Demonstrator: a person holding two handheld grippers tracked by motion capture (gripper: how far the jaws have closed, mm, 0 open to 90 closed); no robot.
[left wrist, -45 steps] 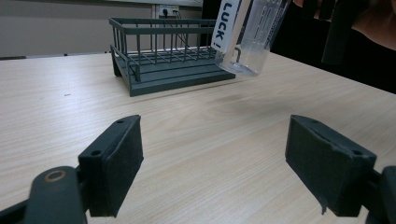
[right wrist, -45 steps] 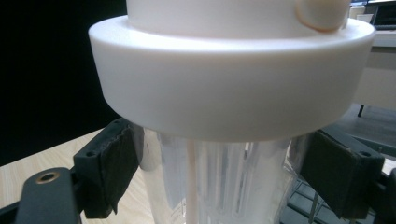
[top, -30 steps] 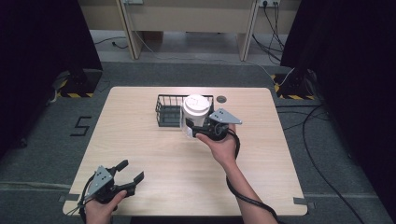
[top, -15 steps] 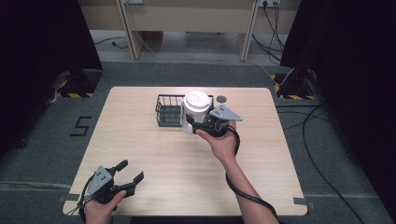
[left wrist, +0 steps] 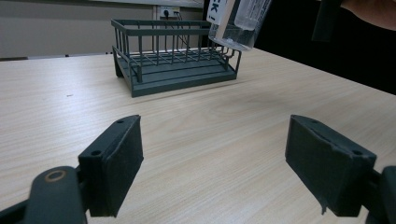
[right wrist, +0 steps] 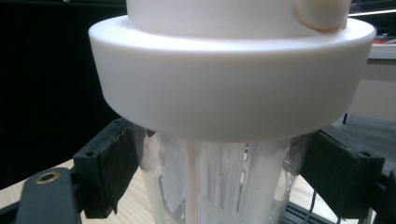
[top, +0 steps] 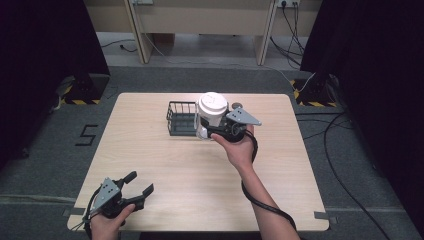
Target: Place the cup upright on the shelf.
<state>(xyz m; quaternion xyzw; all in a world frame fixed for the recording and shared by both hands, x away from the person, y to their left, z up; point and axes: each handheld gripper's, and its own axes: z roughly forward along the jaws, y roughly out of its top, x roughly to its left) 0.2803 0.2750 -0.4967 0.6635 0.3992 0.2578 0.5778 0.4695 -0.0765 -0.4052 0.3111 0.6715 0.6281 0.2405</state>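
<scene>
A clear plastic bottle with a wide white lid (top: 211, 106) hangs above the right end of a dark wire basket (top: 181, 119) at the back middle of the table. My right gripper (top: 216, 129) is shut on the bottle; in the right gripper view both pads press its clear body (right wrist: 219, 182) just under the white lid (right wrist: 233, 79). The left gripper view catches the bottle's bottom (left wrist: 240, 23) over the basket (left wrist: 173, 56). My left gripper (top: 140, 189) rests at the table's front left corner, open and holding nothing (left wrist: 212, 163).
A small dark round object (top: 237, 105) lies behind the bottle near the table's far edge. The wooden table (top: 190, 175) is bare between the two grippers. Cables run over the floor to the right of the table.
My right gripper has lifted the bottle and carried it slightly back, over the basket's right end. The left gripper has not moved.
</scene>
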